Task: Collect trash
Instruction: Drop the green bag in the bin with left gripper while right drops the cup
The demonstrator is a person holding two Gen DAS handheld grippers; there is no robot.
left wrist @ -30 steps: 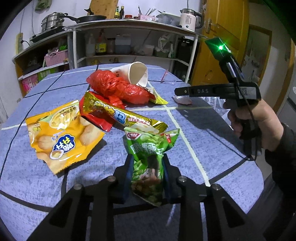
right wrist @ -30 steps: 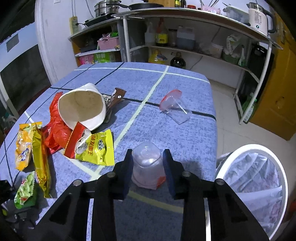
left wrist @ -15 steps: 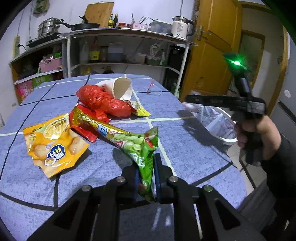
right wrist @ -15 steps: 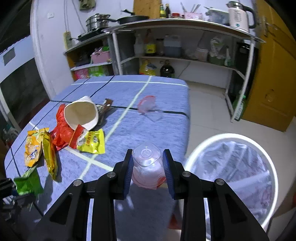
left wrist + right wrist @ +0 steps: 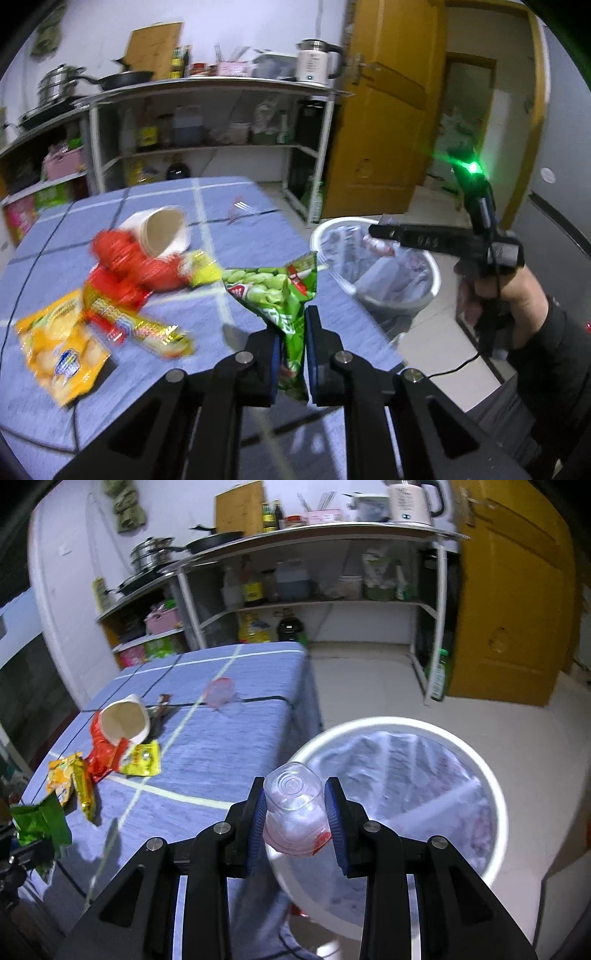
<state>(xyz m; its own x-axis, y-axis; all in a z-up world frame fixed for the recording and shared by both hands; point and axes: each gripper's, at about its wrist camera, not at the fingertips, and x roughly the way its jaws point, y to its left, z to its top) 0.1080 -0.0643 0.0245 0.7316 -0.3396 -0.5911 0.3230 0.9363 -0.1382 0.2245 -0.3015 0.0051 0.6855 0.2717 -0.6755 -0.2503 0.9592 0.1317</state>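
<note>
The left tool (image 5: 291, 354) is squeezing a green snack bag (image 5: 284, 291). Its jaws have just been closing, and the bag is pinched tight between them. The bag is hanging in the air above the bench (image 5: 236, 210). Its long way is running up and down, with the wide top end pointing up toward the white bin (image 5: 436, 280).

The right tool (image 5: 295, 812) is clamped on a clear plastic cup (image 5: 293, 808). The cup is lying along the tool's fingers, with its round bottom pointing away from the camera. It is sitting above the near rim of the bin, which is standing on the floor beside the bench.

A paper cup (image 5: 123, 722) is lying on its side on the bench, touching a red bag (image 5: 125, 266).
</note>
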